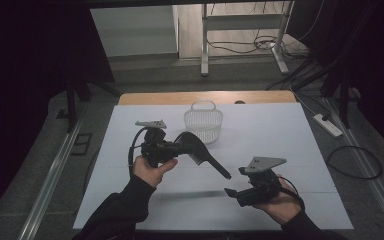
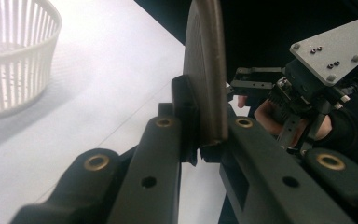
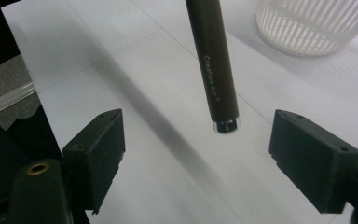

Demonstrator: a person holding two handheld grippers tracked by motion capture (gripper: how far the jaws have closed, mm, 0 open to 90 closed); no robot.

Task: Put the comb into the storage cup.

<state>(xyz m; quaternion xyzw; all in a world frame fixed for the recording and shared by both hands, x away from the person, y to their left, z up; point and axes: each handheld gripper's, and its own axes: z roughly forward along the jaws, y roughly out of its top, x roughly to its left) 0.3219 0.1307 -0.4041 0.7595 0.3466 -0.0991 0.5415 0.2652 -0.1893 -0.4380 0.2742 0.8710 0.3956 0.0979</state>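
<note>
A black spatula (image 1: 200, 148), with a broad curved blade and a slim round handle bearing small print, is clamped by its blade in the left gripper (image 1: 177, 146) above the white table (image 1: 280, 135), while the right gripper (image 1: 234, 181) is spread wide around the handle tip, untouched.

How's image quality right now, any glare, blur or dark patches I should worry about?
High view: dim room with black corners, but the white table is evenly lit and the black spatula casts a soft shadow. Left gripper view: the basket and the table are overexposed, and the near left tongs are blurred. Right gripper view: the handle lettering is sharp, and the open right tongs are slightly soft.
</note>
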